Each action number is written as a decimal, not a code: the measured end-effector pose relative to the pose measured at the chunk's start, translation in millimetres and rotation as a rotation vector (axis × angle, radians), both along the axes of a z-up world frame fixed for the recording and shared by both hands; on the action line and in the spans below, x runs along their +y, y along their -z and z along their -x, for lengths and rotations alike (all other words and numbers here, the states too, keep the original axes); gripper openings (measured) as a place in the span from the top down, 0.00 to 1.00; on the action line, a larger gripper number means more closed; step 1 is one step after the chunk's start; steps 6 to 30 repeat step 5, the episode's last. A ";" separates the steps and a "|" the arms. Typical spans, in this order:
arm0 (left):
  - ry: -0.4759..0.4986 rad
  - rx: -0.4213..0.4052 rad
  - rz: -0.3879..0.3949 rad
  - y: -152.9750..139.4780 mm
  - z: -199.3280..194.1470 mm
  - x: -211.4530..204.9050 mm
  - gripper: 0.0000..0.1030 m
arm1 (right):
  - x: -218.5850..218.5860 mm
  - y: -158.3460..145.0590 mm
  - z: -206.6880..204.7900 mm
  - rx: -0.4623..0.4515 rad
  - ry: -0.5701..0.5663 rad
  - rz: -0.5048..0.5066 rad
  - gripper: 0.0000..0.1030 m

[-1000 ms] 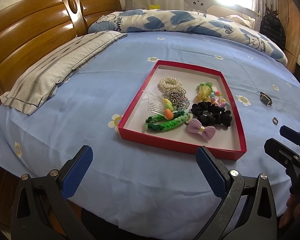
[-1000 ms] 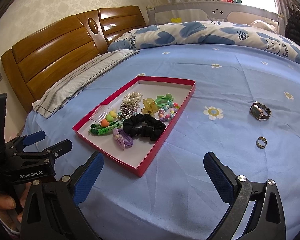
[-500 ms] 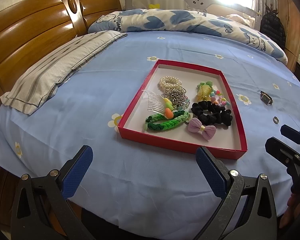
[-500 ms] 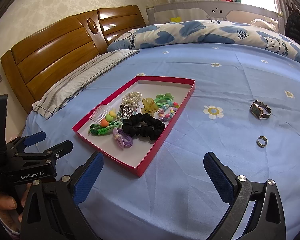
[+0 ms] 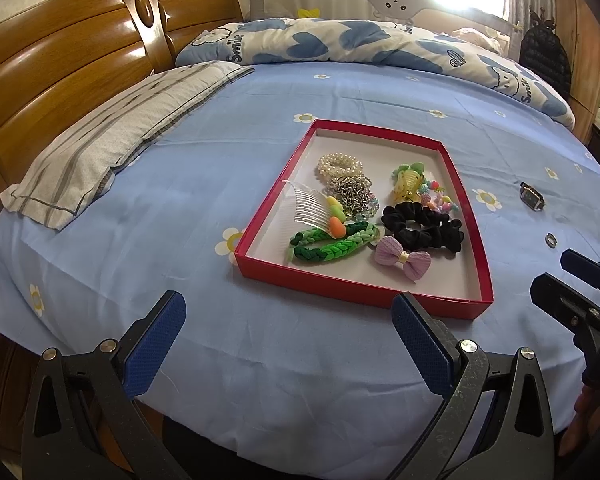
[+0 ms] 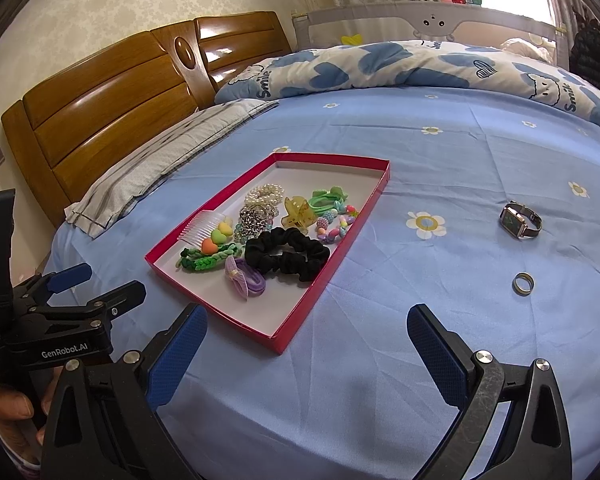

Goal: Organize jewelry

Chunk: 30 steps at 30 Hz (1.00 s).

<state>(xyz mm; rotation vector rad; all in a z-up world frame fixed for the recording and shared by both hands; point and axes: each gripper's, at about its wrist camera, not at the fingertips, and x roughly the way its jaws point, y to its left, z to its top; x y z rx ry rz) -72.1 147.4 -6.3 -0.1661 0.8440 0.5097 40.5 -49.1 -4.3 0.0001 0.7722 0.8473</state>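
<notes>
Two loose pcs lie on the blue sheet [image 6: 440,168], outside the red tray [image 6: 374,196]: a watch [image 6: 520,221] and, nearer the grippers, a ring [image 6: 523,283], well apart from each other and both to the tray's right. The tray already holds hair bits: black scrunchie [image 6: 286,254], comb [image 6: 200,229], pearl band [image 6: 265,194].

Right gripper [image 6: 306,352] is wide open, nothing in it, low over the sheet w/ the ring just ahead of its right finger. Left gripper [image 5: 288,338] is also spread wide and empty, in front of the tray's near edge.

Handling, my guess: the ring is small, hard, smooth metal, light, lying flat on soft fabric, so it prob slips or sinks; pinch across the outer rim, pads low. The watch is a bit heavier; its band looks like floppy mesh. Grab across the stiff case, not the strap.
</notes>
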 end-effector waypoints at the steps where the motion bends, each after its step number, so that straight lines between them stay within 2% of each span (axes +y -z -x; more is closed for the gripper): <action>1: 0.000 0.000 -0.001 0.6 0.0 -0.3 0.00 | 0.0 -0.1 0.0 0.000 0.000 0.000 0.02; 30: 0.001 0.000 -0.001 0.2 0.0 -0.5 0.00 | -0.2 -0.1 -0.1 0.000 -0.001 0.000 0.02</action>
